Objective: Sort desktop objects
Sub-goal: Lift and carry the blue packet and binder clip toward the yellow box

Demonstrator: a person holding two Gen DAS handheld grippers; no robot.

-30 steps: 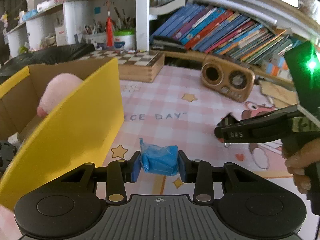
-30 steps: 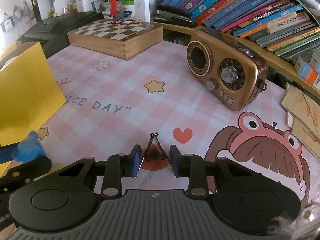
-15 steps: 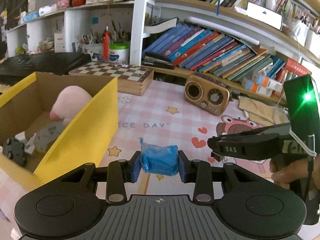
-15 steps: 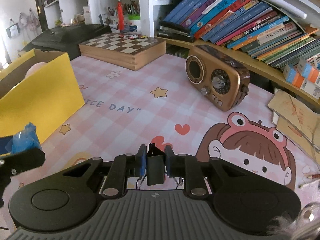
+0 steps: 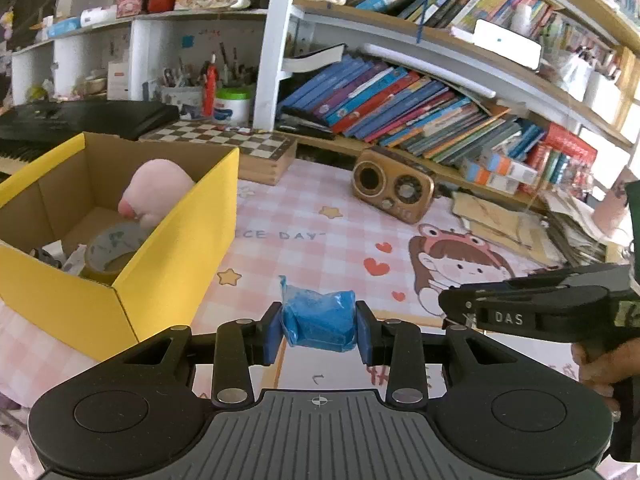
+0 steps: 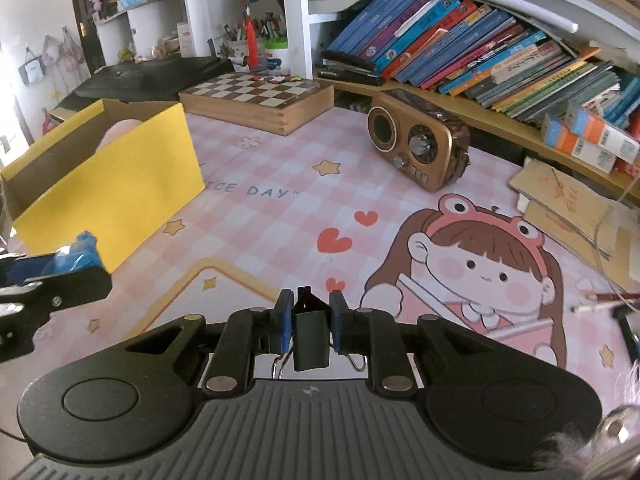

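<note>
Now both grippers hang above the pink checked mat that covers the table. The left gripper has its fingers pinched on a blue packet, a crinkled plastic-wrapped block that fills the gap between the two blue pads and is lifted clear of the mat. The right gripper has its fingers pressed onto a black binder clip; its body sits upright between the pads, with the wire handles hanging below. In the left view the right gripper shows at the right edge, held by a hand. To the left stands an open yellow box, near the left gripper but not under it. Inside it lie a pink plush, a tape roll and some small dark and white bits too unclear to name. Farther back on the mat sit a brown radio and a wooden chessboard, well apart from both grippers. Behind them, leaning books fill a low shelf, and a stack of cardboard sheets lies at the mat's right edge.
</note>
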